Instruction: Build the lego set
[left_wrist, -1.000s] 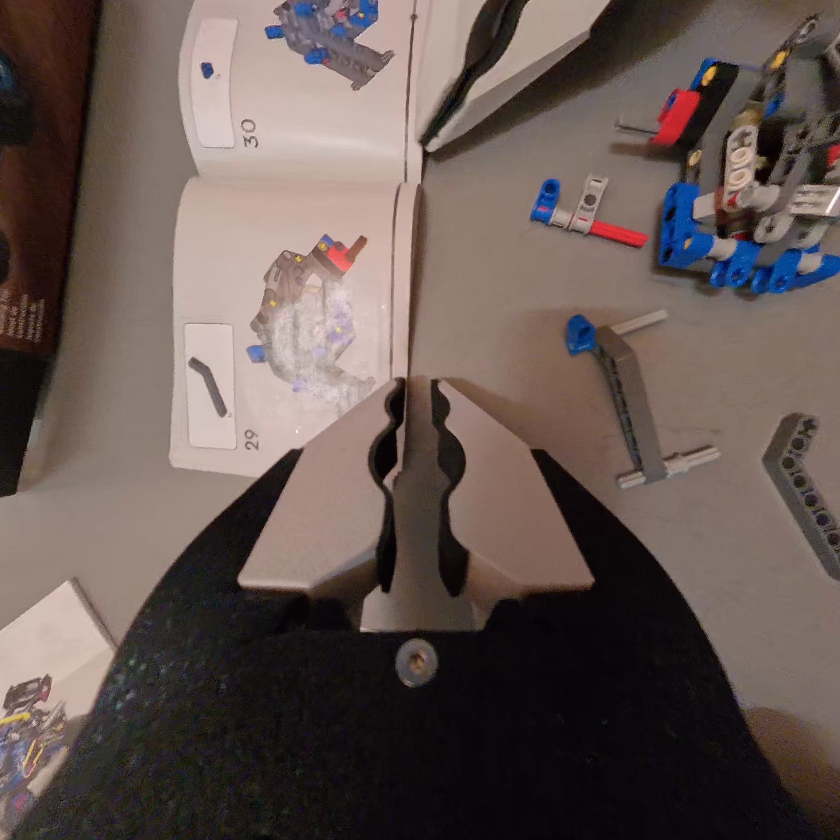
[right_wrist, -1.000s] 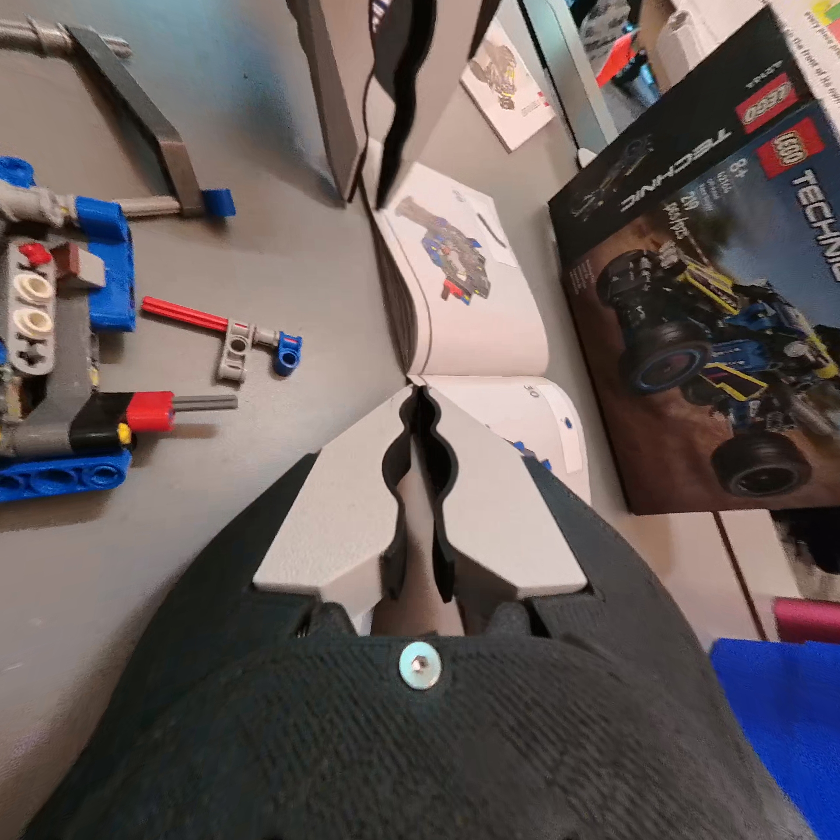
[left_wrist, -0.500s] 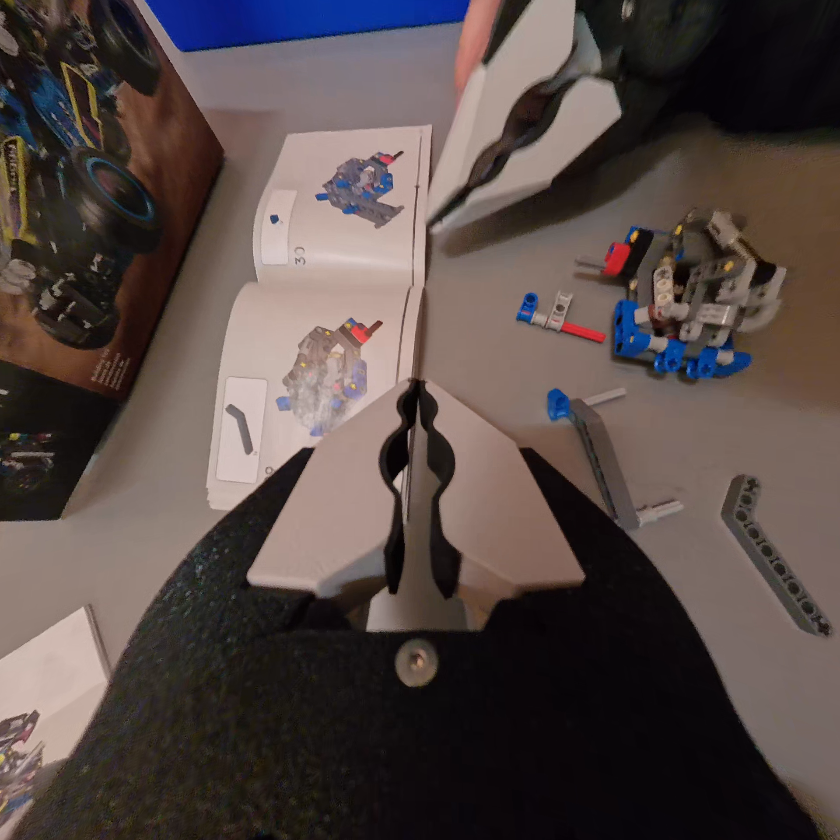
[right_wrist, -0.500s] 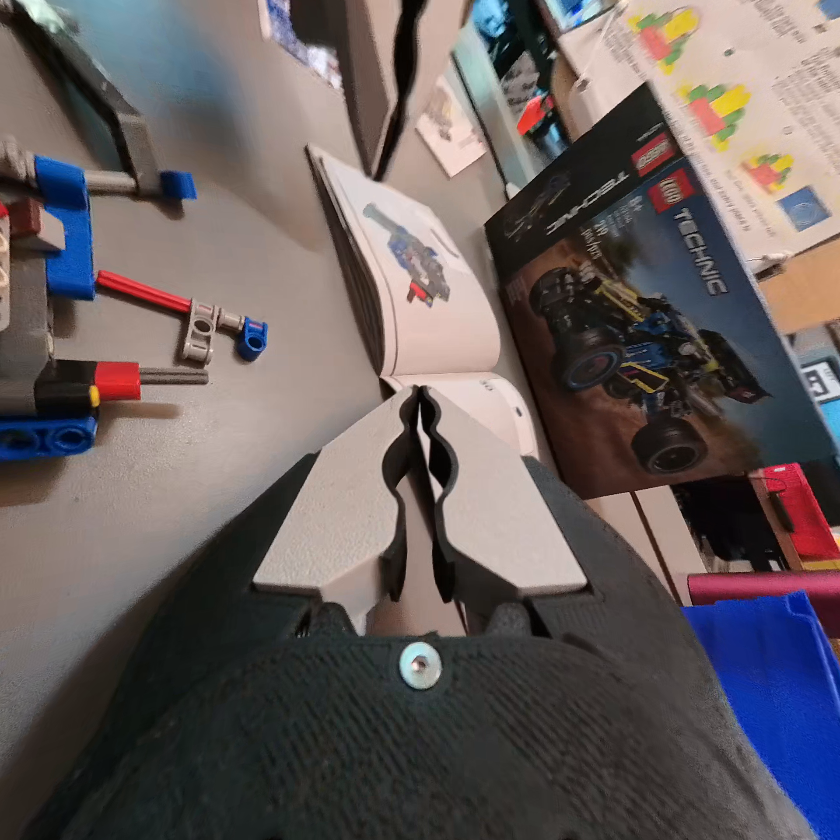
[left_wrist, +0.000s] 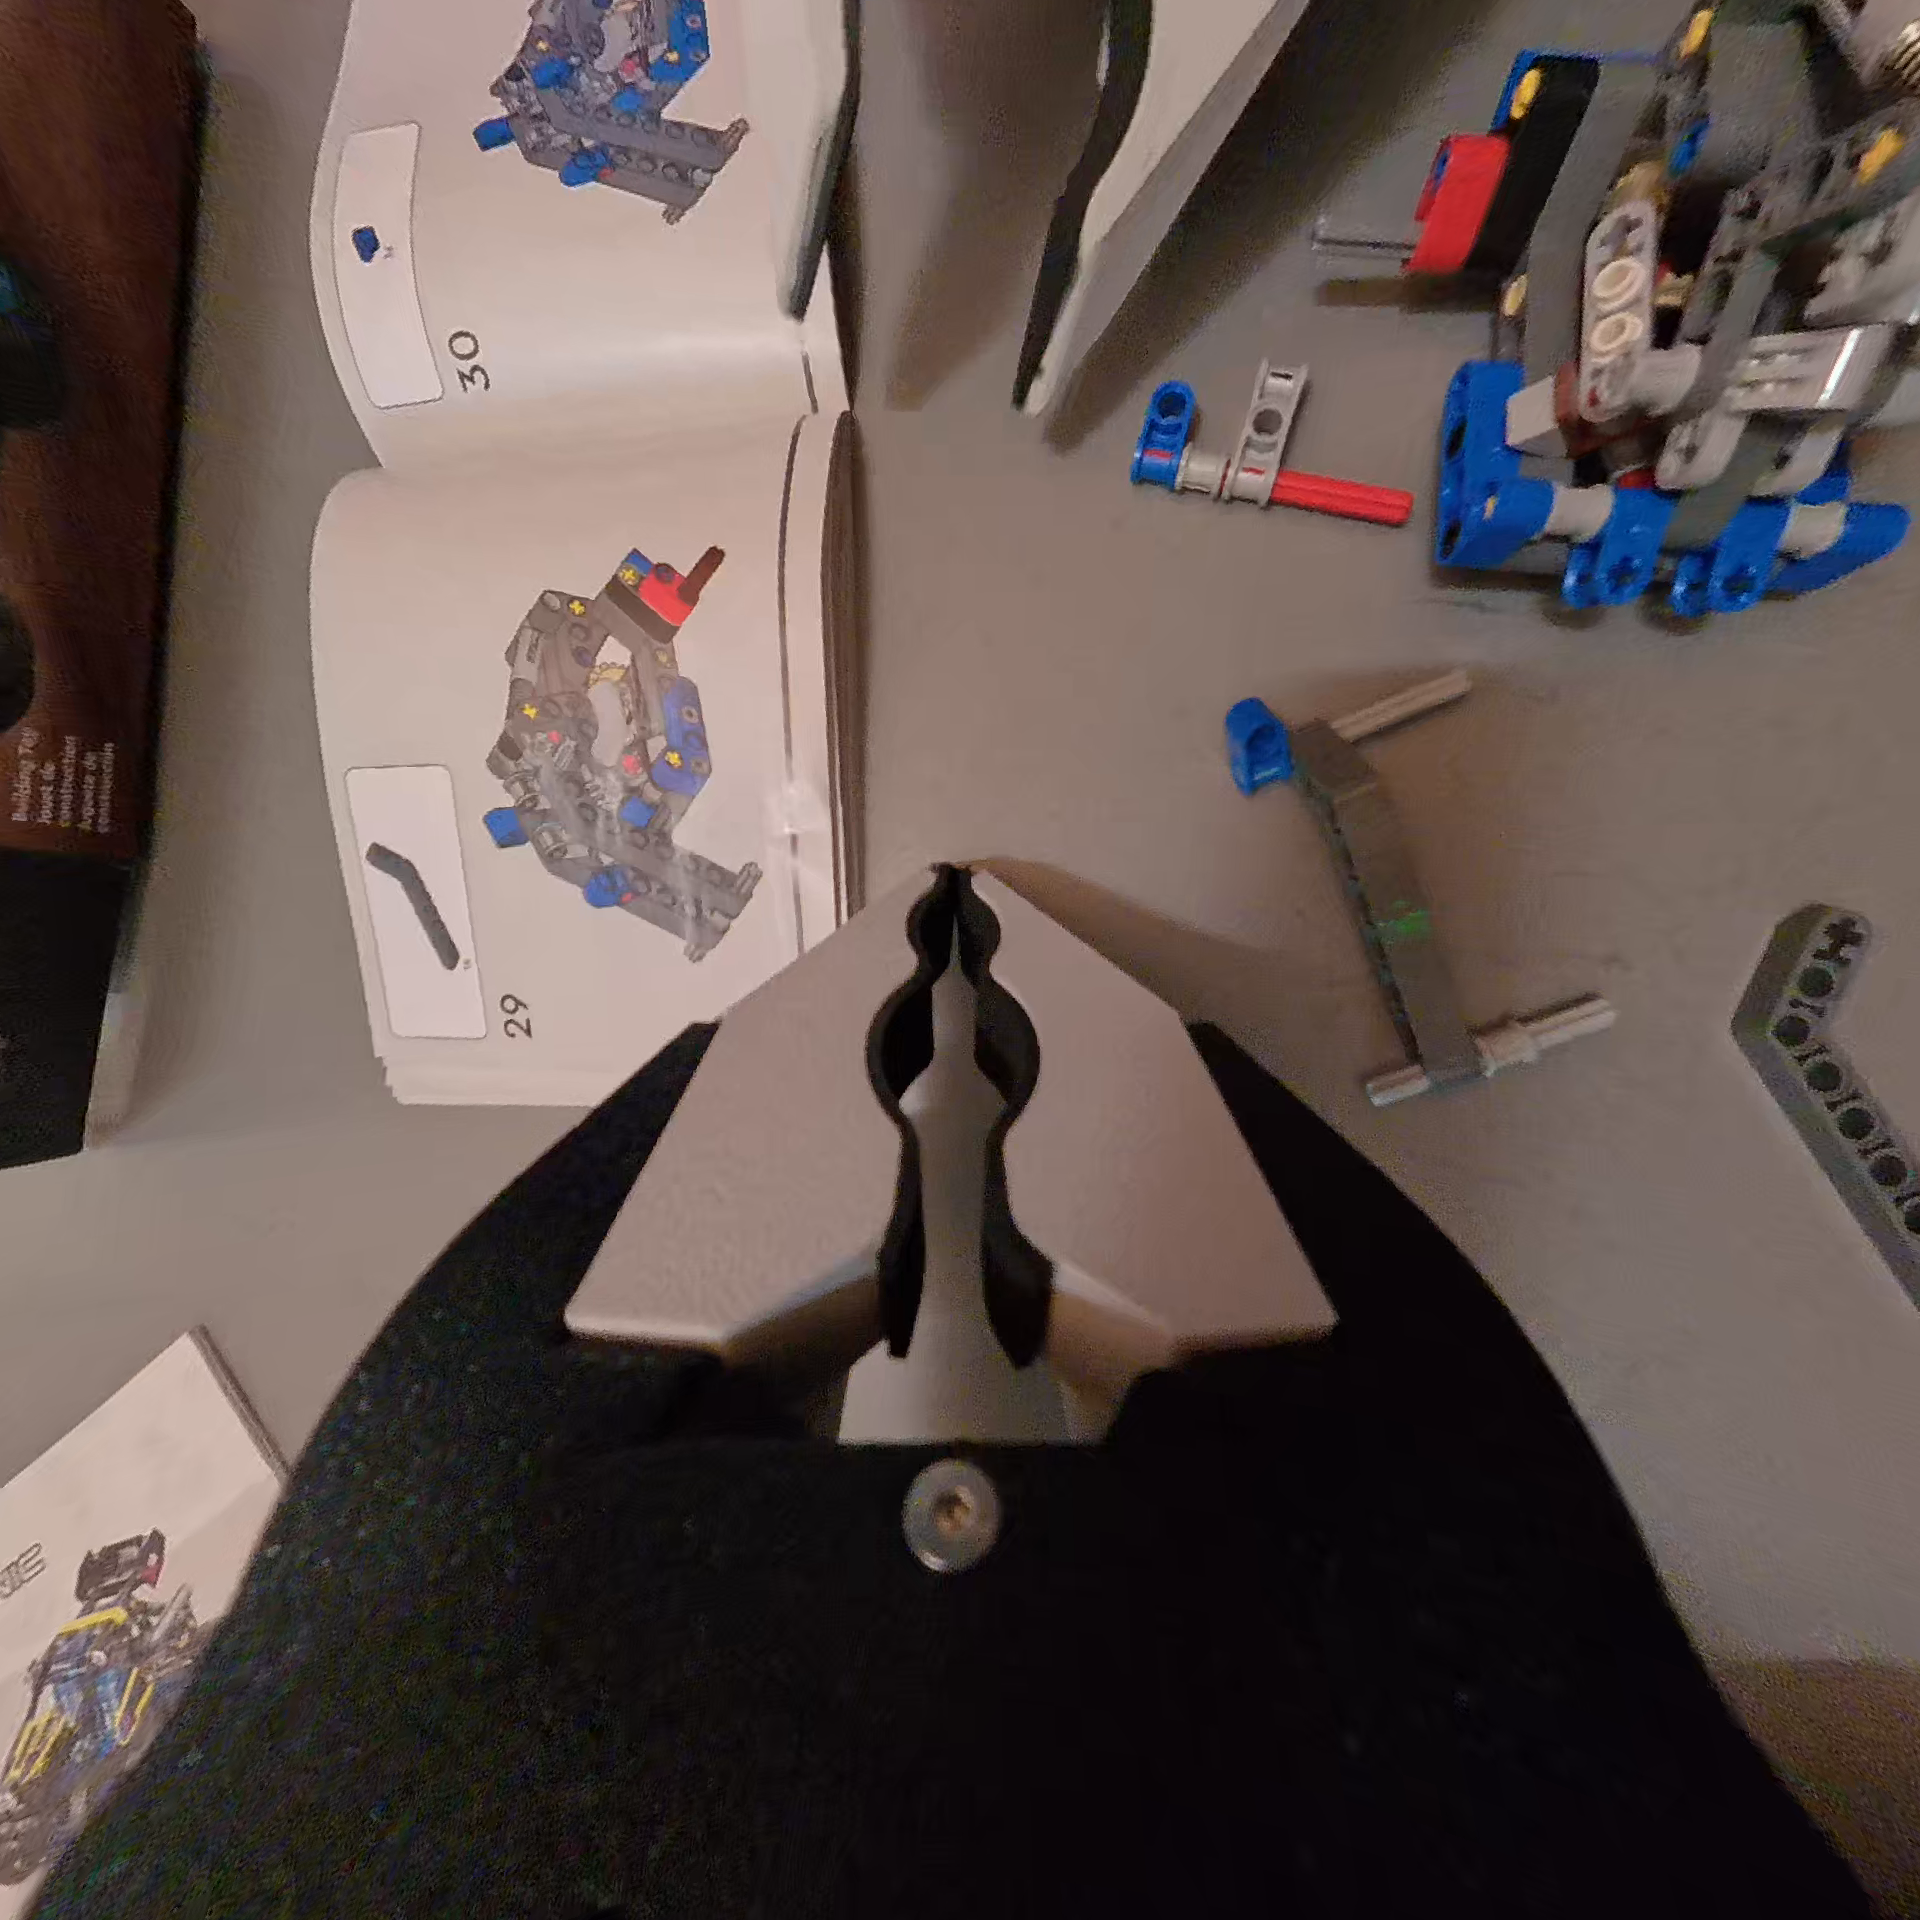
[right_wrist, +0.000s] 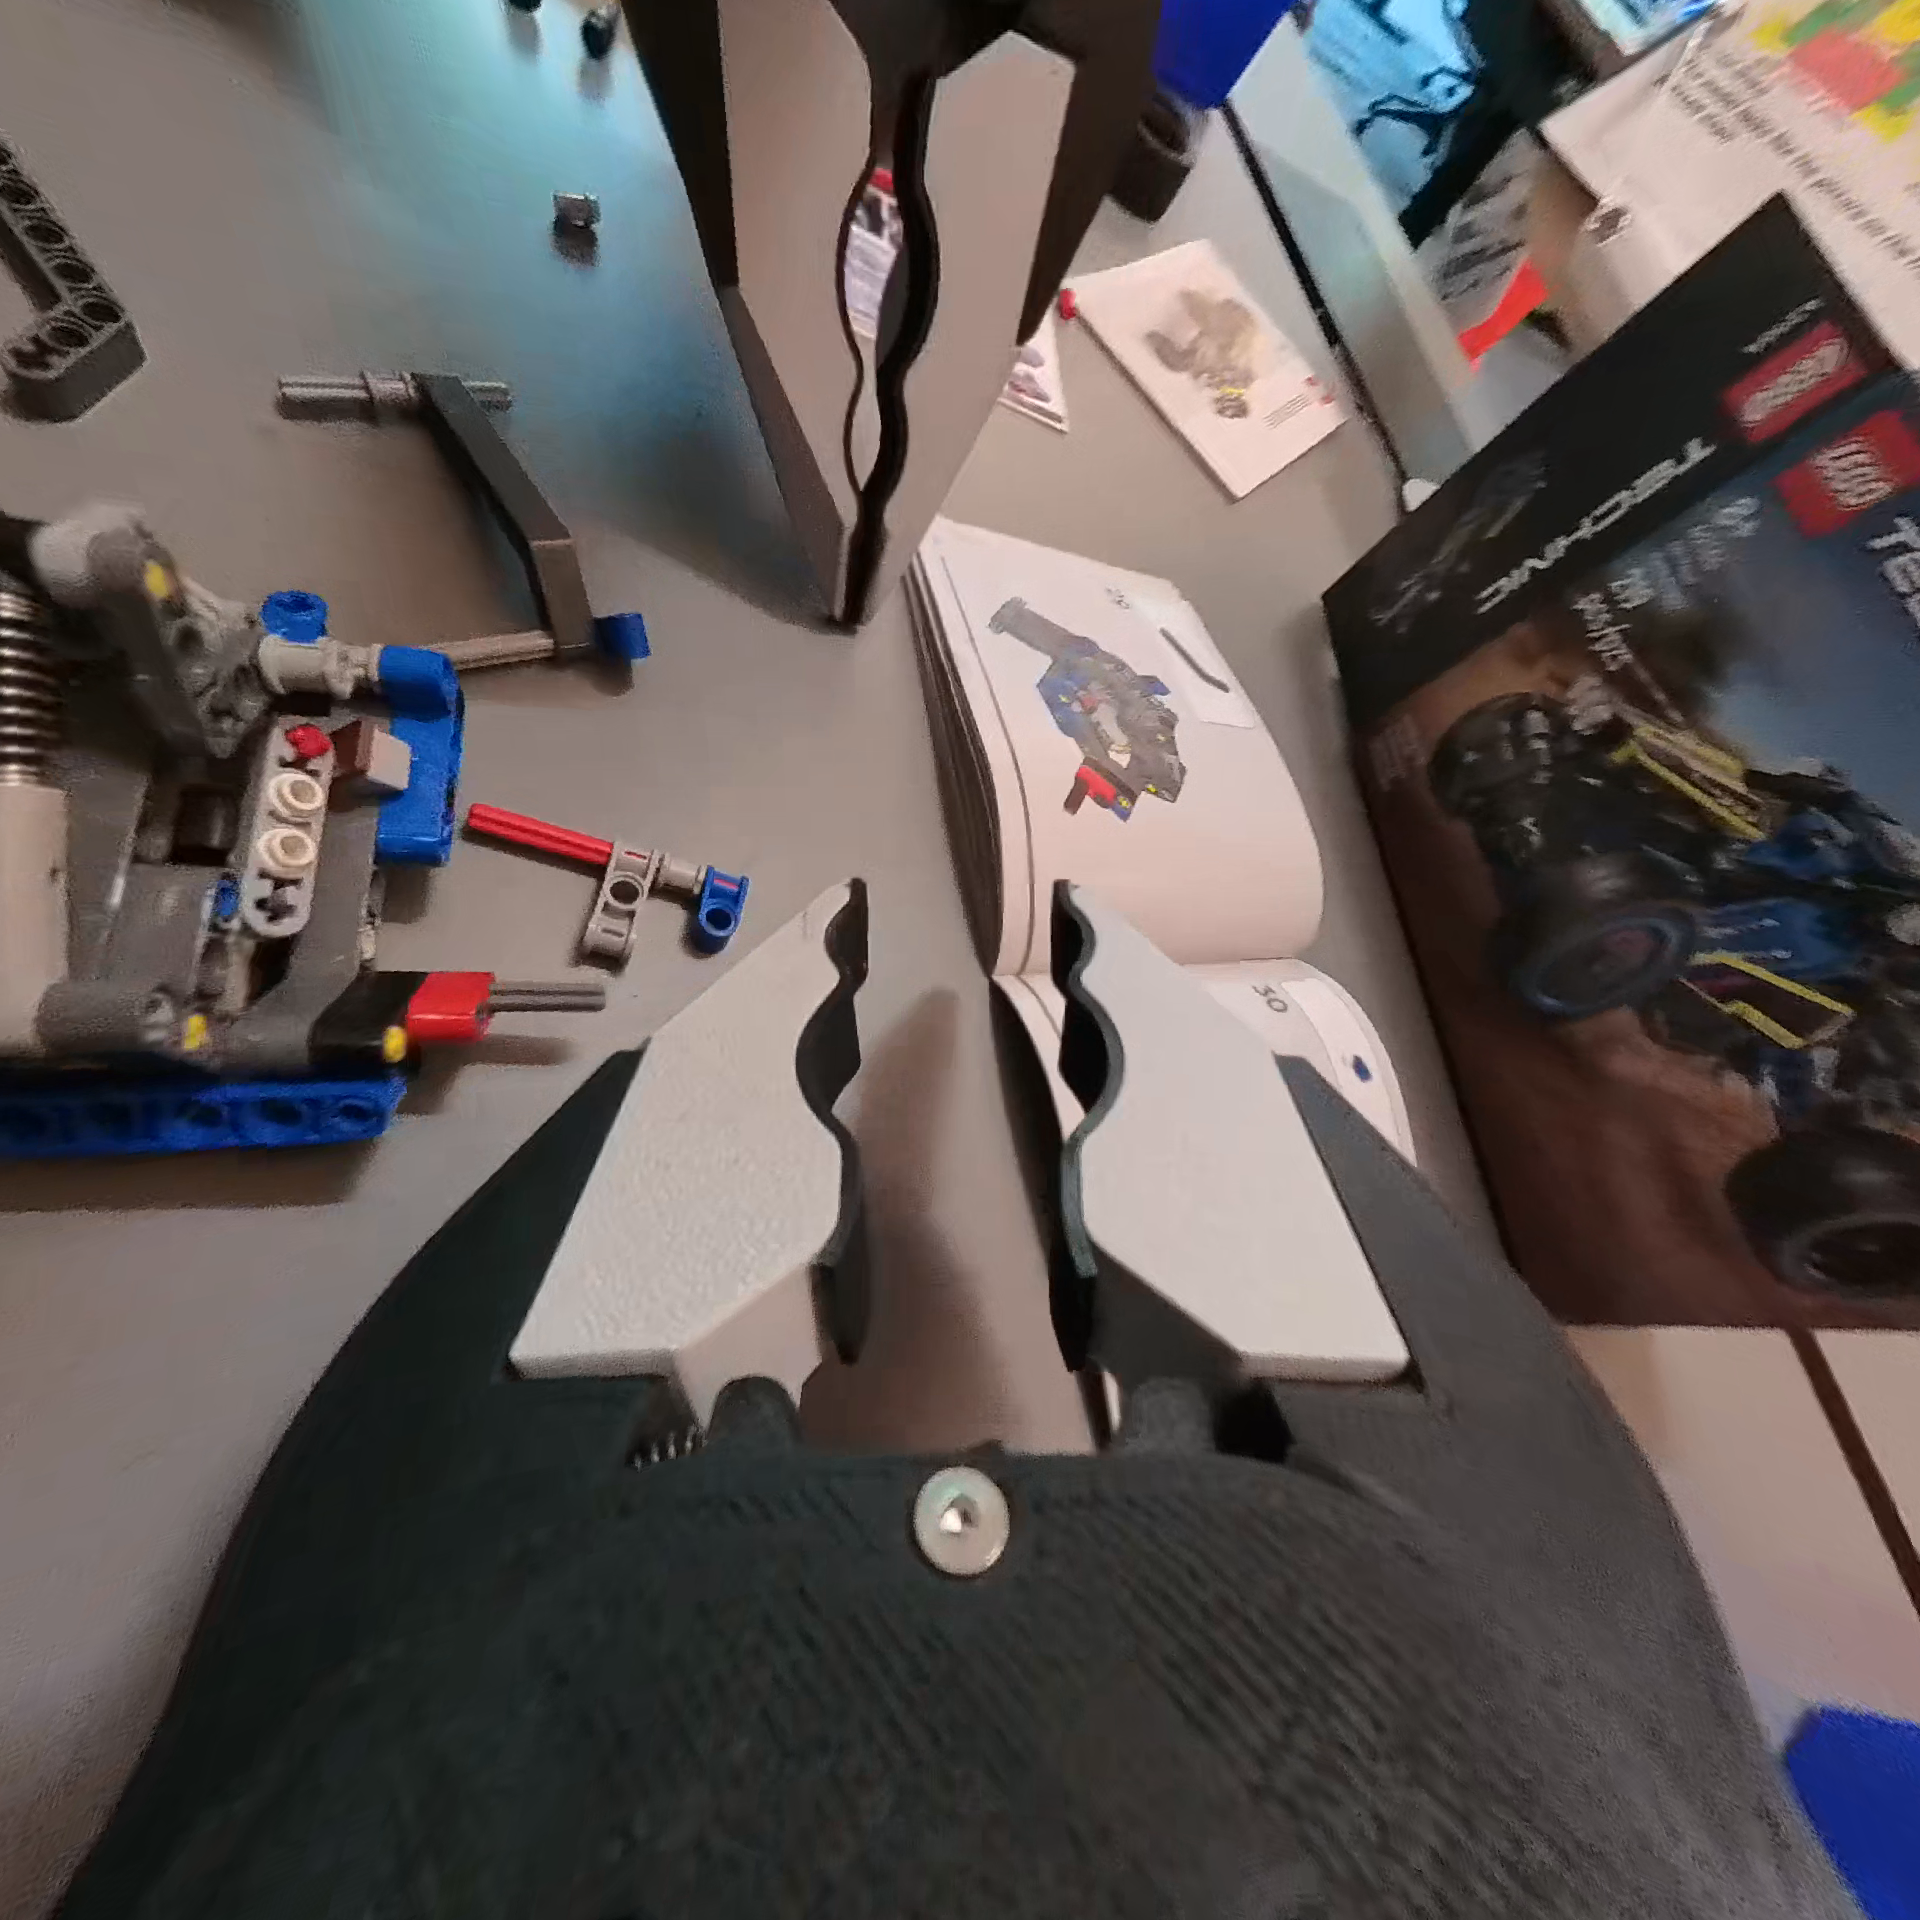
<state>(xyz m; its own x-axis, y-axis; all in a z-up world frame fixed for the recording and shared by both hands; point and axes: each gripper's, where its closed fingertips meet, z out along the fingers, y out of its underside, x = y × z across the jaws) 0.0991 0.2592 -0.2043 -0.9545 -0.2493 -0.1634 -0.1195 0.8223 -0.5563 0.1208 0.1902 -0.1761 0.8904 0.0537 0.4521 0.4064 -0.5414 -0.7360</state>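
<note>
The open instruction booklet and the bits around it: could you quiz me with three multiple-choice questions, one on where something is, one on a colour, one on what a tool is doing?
1. The open white paper instruction booklet lies between the half-built blue and grey lego model and what?
A. the dark printed cardboard set box
B. a metal tray
C. a keyboard

2. What colour is the long axle on the small loose grey connector piece?
A. yellow
B. red
C. green

3. The right tool is:
A. shut on a brick
B. open and empty
C. shut on the booklet

Answers: 1 A, the box sits on the booklet's far side from the model. 2 B, the axle shows red. 3 B, a clear gap separates its fingers, while the left tool is shut.
</note>
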